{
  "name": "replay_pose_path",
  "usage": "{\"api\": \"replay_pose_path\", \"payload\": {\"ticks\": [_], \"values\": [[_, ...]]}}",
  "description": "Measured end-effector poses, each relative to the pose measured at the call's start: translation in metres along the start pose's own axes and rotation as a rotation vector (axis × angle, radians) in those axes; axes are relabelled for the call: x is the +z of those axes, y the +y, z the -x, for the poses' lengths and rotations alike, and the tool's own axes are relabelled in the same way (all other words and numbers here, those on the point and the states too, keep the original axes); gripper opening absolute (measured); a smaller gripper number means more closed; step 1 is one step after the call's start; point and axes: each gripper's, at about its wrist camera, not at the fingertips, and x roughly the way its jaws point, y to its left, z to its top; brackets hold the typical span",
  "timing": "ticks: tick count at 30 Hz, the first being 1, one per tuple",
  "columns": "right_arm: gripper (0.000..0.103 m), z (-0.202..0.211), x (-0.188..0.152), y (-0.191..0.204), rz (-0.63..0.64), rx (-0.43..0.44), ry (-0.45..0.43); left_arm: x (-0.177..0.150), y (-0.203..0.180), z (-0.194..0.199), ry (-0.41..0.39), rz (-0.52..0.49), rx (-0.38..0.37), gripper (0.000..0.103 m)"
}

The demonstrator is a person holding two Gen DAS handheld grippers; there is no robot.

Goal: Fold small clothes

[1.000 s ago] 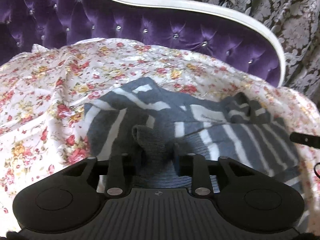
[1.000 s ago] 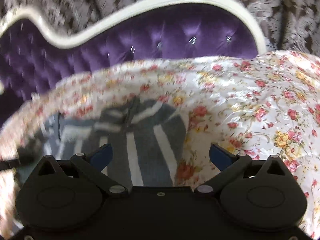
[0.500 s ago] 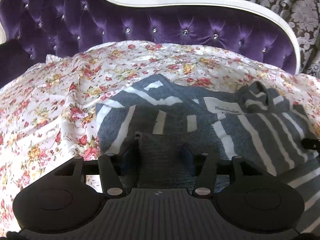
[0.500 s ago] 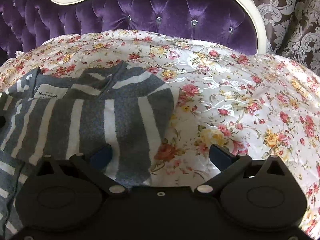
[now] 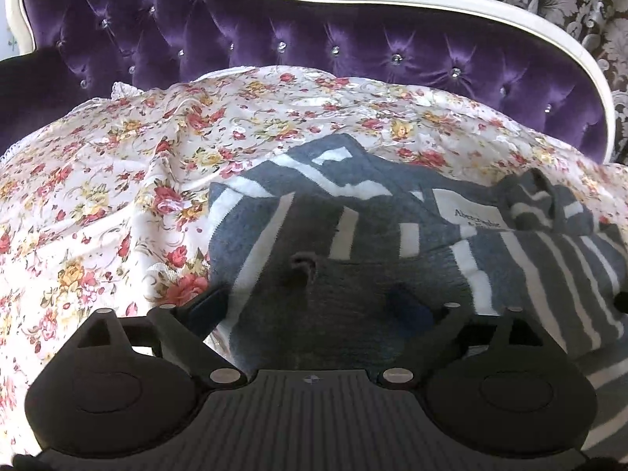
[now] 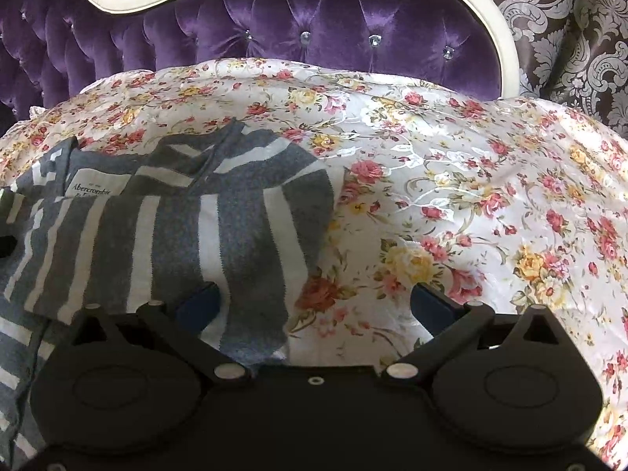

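Grey knit with white stripes, a folded sweater (image 5: 353,243), is spread on a glossy floral bedspread (image 5: 117,180) before a tufted purple velvet headboard (image 5: 314,39). The left gripper (image 5: 310,306) is seen with jaws opening, the soft fabric lying between them unpinched. From the right wrist, the sweater (image 6: 176,227), with its white neck label (image 6: 98,188), is seen at left; the right gripper (image 6: 314,302) is spread wide over its edge and the bedspread (image 6: 471,196).
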Motion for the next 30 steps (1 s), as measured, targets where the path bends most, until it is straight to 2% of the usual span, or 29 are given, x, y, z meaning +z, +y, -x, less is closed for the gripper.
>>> {"api": "replay_pose_path", "payload": {"ticks": [3,5,17,25,30], "values": [[0.103,-0.001,0.0,0.0,-0.003,0.0,0.002,0.0,0.001,-0.002,0.004,0.008,0.01,0.103],[0.103,0.0,0.0,-0.001,-0.004,-0.002,0.002,0.0,0.006,-0.005,0.009,0.039,-0.002,0.103],[0.103,0.006,0.001,-0.009,-0.013,-0.047,-0.016,0.0,0.015,0.004,0.0,0.052,-0.029,0.103],[0.103,0.016,0.003,-0.018,-0.047,-0.086,-0.08,-0.003,0.016,0.032,-0.04,0.012,-0.019,0.103],[0.103,0.023,0.004,-0.022,-0.061,-0.083,-0.13,-0.01,0.02,0.058,-0.08,0.036,-0.056,0.103]]}}
